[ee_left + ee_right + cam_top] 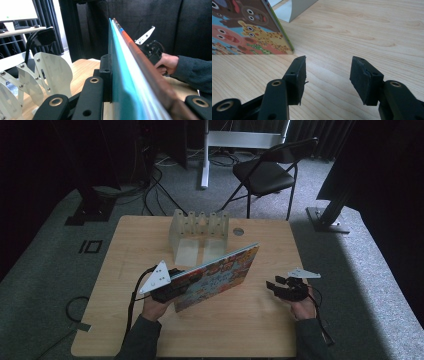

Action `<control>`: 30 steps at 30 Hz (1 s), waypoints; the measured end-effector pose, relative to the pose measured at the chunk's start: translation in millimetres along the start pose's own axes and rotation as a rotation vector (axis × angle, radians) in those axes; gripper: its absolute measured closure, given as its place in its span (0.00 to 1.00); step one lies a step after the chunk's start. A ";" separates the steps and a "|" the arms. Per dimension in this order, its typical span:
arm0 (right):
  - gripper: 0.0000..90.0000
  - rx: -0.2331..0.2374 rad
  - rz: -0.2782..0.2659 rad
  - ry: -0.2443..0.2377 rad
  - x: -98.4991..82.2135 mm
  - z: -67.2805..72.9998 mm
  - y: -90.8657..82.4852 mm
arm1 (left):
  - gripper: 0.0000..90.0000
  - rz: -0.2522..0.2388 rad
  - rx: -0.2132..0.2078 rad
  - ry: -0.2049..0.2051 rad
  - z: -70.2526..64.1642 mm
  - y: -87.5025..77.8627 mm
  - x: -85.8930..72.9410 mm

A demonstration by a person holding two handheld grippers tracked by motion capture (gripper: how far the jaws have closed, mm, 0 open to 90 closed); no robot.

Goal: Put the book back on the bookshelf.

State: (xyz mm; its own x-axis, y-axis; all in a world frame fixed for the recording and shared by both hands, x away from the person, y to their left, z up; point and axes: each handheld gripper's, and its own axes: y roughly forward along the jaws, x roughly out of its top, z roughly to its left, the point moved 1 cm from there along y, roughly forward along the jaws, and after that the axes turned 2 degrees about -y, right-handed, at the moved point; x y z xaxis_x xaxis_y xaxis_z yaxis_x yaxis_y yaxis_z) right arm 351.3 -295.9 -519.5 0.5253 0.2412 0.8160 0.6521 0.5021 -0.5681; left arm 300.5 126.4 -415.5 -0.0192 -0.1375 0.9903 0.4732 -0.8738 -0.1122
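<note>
Cardboard book [217, 276]: clamped by L gripper [167, 287], tilted.
R gripper [284, 287]: agape, empty, 3 o'clock.
Risk: one-edge grip, book may pivot/slip before rack [199, 236], 12 o'clock.

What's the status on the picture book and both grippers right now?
Left gripper shut on picture book, which stands on edge, tilted. Right gripper open, empty, off to the side. White slotted rack behind the book; nothing between.

A pale slotted rack [199, 234] stands at the far middle of the wooden worktop [125, 285], with a small round grey disc [238, 231] just to its right. Beyond the worktop, a black folding chair [267, 172] sits on grey carpet, near what may be a white stand [205, 155]. Black cables [155, 190] trail across the floor.
</note>
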 end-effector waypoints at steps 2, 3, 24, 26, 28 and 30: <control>0.52 -0.002 0.000 0.001 -1.0 -0.3 1.4 | 0.89 -0.003 0.006 0.002 -0.6 0.0 -0.3; 0.52 -0.004 0.002 0.004 -1.5 -0.6 1.7 | 0.89 -0.005 0.011 0.001 -1.0 0.0 -0.5; 0.44 -0.117 0.089 -0.043 -14.0 -4.8 15.0 | 0.89 -0.020 0.080 0.014 -12.4 -0.2 -2.2; 0.44 -0.121 0.091 -0.041 -15.3 -5.8 15.7 | 0.89 -0.019 0.087 0.014 -13.4 -1.3 -2.2; 0.44 -0.128 0.100 -0.037 -17.7 -7.8 16.6 | 0.90 -0.019 0.095 0.013 -14.1 -2.8 -2.4; 0.44 -0.133 0.103 -0.030 -19.1 -9.1 16.8 | 0.89 -0.019 0.102 0.012 -14.5 -4.2 -2.6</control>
State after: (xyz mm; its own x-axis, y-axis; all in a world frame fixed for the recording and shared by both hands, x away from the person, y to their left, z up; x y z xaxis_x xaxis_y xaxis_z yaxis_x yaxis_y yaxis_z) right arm 357.2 -299.6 -545.6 0.5775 0.3112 0.7547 0.6633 0.3601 -0.6560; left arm 285.8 123.6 -418.8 -0.0392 -0.1269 0.9911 0.5596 -0.8246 -0.0835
